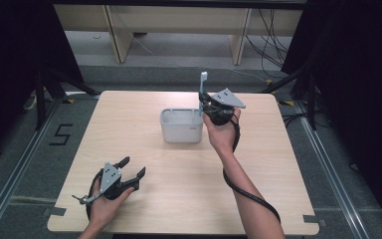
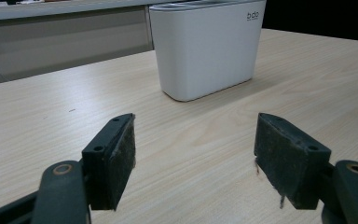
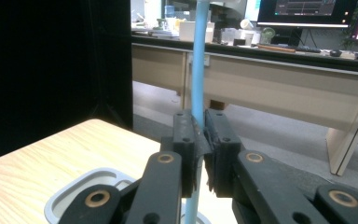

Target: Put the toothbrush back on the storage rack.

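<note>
One blue toothbrush [image 1: 202, 92] is standing upright, clamped between the jaws of the right gripper [image 1: 206, 107], above the far-right corner of the white holder [image 1: 181, 130]. Left gripper [image 1: 132, 168] is resting near-left, jaws apart and empty. Keeping the handle vertical while lowering should be helping it clear the rim.

- From my high view the table [image 1: 179, 199] is evenly lit from overhead; corners at 9 and 3 o'clock fall into black.
- Soft shadow sits under the white holder [image 2: 207, 46] toward 5 o'clock.
- My right gripper view blurs the near jaws; monitors glare at 1 o'clock.
</note>
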